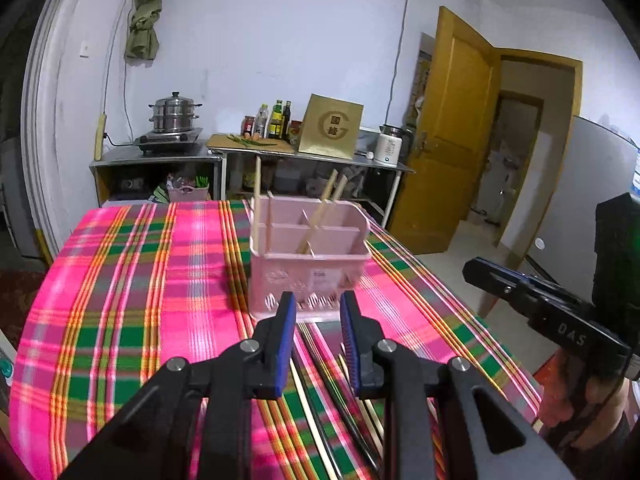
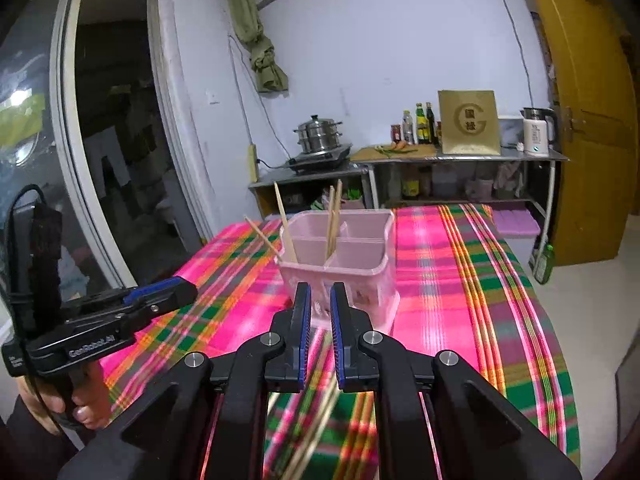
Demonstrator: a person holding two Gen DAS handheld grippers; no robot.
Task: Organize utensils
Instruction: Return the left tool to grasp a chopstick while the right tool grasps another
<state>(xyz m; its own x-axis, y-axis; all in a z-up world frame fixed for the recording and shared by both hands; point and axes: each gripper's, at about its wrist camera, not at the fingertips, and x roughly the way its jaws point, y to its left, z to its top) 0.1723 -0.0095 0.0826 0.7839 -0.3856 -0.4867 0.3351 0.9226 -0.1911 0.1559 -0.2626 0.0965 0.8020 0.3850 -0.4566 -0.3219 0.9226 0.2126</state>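
Nearest the left wrist camera, the left gripper (image 1: 318, 300) has its blue-padded fingers spread a little with nothing between them. Under it, loose chopsticks (image 1: 308, 412) lie on the plaid tablecloth (image 1: 132, 280); at least four show, one of them dark, though blur hides the exact count. The right gripper (image 2: 321, 292) stands with a narrow gap between its pads, pinching nothing, and a blurred bunch of pale chopsticks lies on the cloth just below it.

Each gripper appears at the edge of the other's view, held in a hand (image 2: 60, 404).

Farther on, in the middle of the table, stands one pink utensil holder (image 1: 308, 256) with three compartments. The right wrist view shows four wooden chopsticks (image 2: 289, 224) standing in it: two leaning out at its left end, two upright at the central divider.

Beyond the table, a steel counter (image 1: 256, 156) carries one stacked steamer pot (image 1: 175, 112), about five bottles and jars (image 1: 272, 120), one gold box (image 1: 332, 126) and one white kettle (image 1: 390, 146).
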